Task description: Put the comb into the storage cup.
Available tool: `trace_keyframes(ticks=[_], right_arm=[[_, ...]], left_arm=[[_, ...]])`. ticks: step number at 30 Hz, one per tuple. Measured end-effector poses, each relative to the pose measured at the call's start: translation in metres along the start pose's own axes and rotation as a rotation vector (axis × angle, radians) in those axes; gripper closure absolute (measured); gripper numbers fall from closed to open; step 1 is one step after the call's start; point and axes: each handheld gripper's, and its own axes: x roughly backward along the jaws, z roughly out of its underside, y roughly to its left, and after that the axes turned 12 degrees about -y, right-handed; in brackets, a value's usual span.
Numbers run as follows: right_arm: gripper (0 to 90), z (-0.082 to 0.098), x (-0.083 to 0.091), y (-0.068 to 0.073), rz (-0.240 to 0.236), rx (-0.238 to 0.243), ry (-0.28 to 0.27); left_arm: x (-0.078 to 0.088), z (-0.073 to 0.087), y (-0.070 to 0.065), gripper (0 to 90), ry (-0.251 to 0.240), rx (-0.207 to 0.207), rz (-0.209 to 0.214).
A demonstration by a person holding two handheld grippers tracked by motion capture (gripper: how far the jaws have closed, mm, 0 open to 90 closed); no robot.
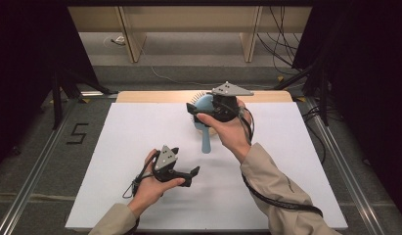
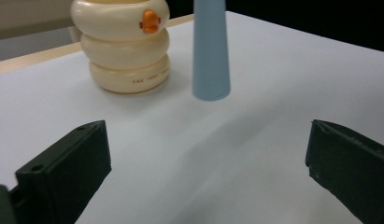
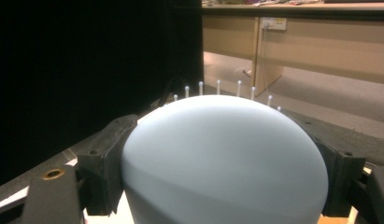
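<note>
**Blue brush gripped by its head, handle hanging free**

Blue plastic, smooth and rounded: the one hairbrush point(image 1: 204, 120) is held above the far middle of the white table point(image 1: 115, 196). The right gripper point(image 1: 201, 113) has its jaws pressed on either side of the broad domed head point(image 3: 222, 158), with bristle tips point(image 3: 218, 87) poking up behind. The tapered handle point(image 2: 210, 51) points down toward the table, its end hanging clear of the surface. I judge the brush light and stiff but slick, so the curved back could slip; the narrow handle offers a surer hold. The left gripper point(image 1: 181, 171) sits nearer the person, jaws spread wide with nothing between them. One cream ringed toy point(image 2: 126, 44), three stacked rolls with an orange knob, stands just beside the handle. Two grippers, one brush, one toy.
</note>
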Motion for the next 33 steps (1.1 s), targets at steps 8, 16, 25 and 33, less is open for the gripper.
trace_keyframes(ticks=[8, 16, 25, 33], right_arm=[[21.3, -0.003, 0.002, -0.007, 0.021, 0.003, -0.021], [21.3, -0.005, 0.005, -0.013, 0.039, -0.002, -0.028], [21.3, -0.007, 0.004, -0.019, 0.053, -0.002, -0.035], [21.4, -0.009, 0.004, -0.024, 0.071, -0.002, -0.045]], left_arm=[[0.017, -0.002, 0.016, 0.0, -0.007, -0.038, -0.05], [0.032, 0.002, 0.029, 0.0, -0.006, -0.03, -0.083], [0.052, 0.006, 0.041, 0.0, -0.013, -0.02, -0.125], [0.063, 0.008, 0.047, 0.0, -0.019, -0.022, -0.159]])
